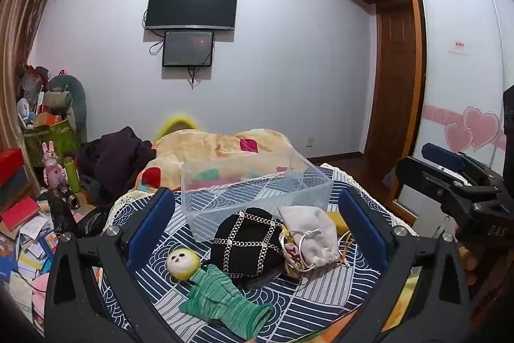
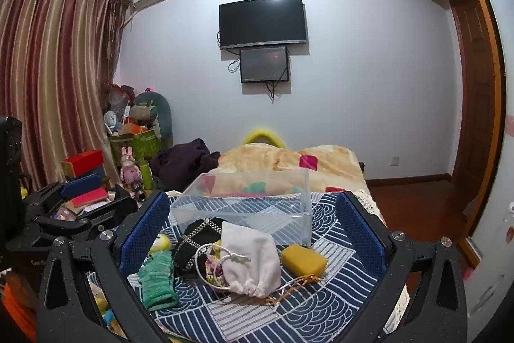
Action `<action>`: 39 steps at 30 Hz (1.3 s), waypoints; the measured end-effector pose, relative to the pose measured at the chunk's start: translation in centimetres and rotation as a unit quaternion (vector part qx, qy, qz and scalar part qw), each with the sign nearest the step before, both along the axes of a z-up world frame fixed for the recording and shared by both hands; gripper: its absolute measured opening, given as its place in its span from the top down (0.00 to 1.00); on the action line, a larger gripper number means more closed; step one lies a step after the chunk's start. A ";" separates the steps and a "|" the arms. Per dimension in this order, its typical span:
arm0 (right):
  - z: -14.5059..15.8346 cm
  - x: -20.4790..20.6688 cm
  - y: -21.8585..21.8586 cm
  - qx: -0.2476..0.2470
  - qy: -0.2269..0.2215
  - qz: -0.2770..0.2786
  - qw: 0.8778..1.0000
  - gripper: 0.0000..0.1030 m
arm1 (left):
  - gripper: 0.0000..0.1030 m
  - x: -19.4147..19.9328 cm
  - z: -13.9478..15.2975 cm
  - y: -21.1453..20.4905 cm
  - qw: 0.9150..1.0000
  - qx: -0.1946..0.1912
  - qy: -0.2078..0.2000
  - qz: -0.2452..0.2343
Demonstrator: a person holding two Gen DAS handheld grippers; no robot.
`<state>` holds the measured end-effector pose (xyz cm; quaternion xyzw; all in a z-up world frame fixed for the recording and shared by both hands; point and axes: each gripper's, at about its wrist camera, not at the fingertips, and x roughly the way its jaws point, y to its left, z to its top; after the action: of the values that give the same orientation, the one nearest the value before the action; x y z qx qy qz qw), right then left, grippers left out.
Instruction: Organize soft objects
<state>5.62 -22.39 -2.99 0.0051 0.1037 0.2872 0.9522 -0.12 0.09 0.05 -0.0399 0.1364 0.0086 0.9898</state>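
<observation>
On the blue patterned bedspread (image 1: 308, 294) lie a green knitted doll with a yellow head (image 1: 212, 285) (image 2: 159, 269), a black pouch with a chain pattern (image 1: 247, 243) (image 2: 196, 241), a white drawstring bag (image 1: 313, 235) (image 2: 252, 261) and a yellow sponge (image 2: 303, 259). A clear plastic box (image 1: 253, 192) (image 2: 247, 204) stands empty behind them. My left gripper (image 1: 257, 217) is open and empty above the pile. My right gripper (image 2: 253, 224) is open and empty over the white bag.
A folded beige blanket (image 1: 218, 147) and dark clothes (image 1: 115, 159) lie beyond the box. Clutter, books and toys (image 1: 29, 214) fill the floor on the left. A wardrobe (image 1: 459, 53) stands on the right. The right gripper's body (image 1: 456, 182) shows in the left wrist view.
</observation>
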 end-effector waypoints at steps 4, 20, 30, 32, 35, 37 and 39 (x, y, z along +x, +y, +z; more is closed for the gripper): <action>0.0 0.0 -0.1 0.001 0.000 0.000 1.000 0.00 | 0.00 -0.1 0.1 0.6 1.000 -0.006 -0.002 0.006; 0.1 -0.3 0.2 0.001 -0.004 0.004 1.000 0.00 | 0.00 -0.6 0.6 -0.5 1.000 0.004 -0.013 -0.007; 0.5 -0.4 -0.1 0.006 -0.004 0.006 1.000 0.00 | 0.00 -0.5 0.5 -0.5 1.000 0.005 -0.011 -0.006; 0.5 -0.4 -0.2 0.006 -0.004 0.006 1.000 0.00 | 0.00 -0.6 0.5 -0.4 1.000 0.004 -0.011 -0.006; 0.5 -0.5 -0.2 0.007 -0.004 0.006 1.000 0.00 | 0.00 -0.6 0.6 -0.5 1.000 0.006 -0.012 -0.007; 0.5 -0.5 -0.2 0.007 -0.004 0.006 1.000 0.00 | 0.00 -0.6 0.6 -0.5 1.000 0.006 -0.012 -0.007; 0.5 -0.5 -0.2 0.007 -0.004 0.006 1.000 0.00 | 0.00 -0.7 0.6 -0.5 1.000 0.005 -0.012 -0.007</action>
<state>5.15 -22.55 -2.47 0.0097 0.0980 0.2936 0.9509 -0.82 -0.43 0.64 -0.0341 0.1244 0.0017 0.9916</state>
